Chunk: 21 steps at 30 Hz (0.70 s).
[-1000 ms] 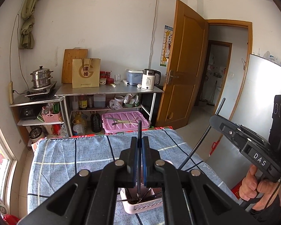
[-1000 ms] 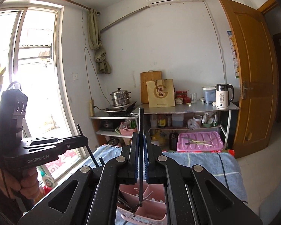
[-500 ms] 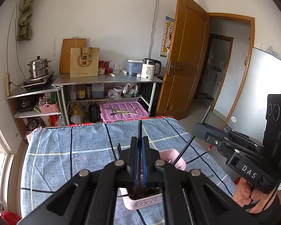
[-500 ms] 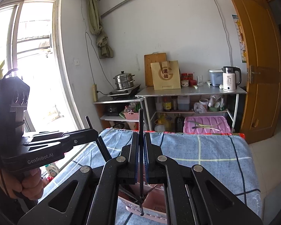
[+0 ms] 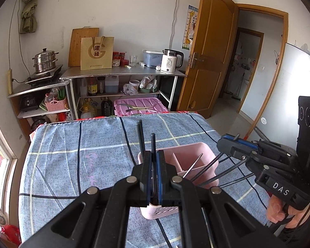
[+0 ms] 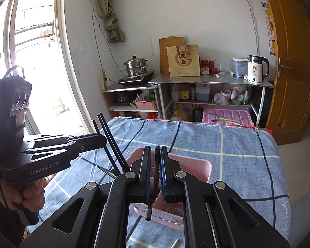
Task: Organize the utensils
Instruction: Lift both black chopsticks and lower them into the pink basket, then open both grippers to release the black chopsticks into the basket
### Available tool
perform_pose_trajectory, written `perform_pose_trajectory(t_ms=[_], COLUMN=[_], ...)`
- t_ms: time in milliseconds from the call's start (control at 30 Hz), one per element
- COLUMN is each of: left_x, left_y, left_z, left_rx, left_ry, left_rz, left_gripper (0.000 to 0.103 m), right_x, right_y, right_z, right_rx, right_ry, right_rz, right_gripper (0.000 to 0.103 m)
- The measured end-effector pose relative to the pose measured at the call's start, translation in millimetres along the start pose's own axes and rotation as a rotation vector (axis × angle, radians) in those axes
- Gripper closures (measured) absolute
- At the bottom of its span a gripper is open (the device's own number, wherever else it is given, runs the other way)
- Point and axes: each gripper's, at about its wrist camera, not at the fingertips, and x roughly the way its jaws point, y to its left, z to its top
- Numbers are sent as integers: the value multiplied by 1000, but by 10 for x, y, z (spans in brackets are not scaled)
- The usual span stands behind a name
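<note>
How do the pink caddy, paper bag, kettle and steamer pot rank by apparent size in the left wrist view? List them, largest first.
1. pink caddy: largest, though it sits closest to the camera.
2. paper bag.
3. kettle and steamer pot: they look about alike, so I won't rank them against each other.

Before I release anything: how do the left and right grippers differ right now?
The left gripper is shut tight on the left chopstick; the right gripper has just been opening, with a gap beside the right chopstick. The left chopstick sticks up above its jaws; the right chopstick's end hangs below its jaws. Both are over the pink basket.
</note>
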Motion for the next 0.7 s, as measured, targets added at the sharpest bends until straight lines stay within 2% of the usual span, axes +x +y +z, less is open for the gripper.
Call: perform_pose_trajectory(t_ms=[200,433,700], left_x=[-208,-589,-902], left_y=[8,-34,-147], left_z=[-9,-155,-550], left_rx=[-17,-28,-22], left_ry=[-48,-117,-152], left_rz=[2,15,12], left_gripper=[79,77,75], right_x=[-216,-574,-859], right_y=[-34,22,51], right_z=[33,-88,-445], right_rx=[1,-7,8], right_ry=[-42,-92,-100], right_rz=[-14,-26,-27], right_gripper=[90,89,89])
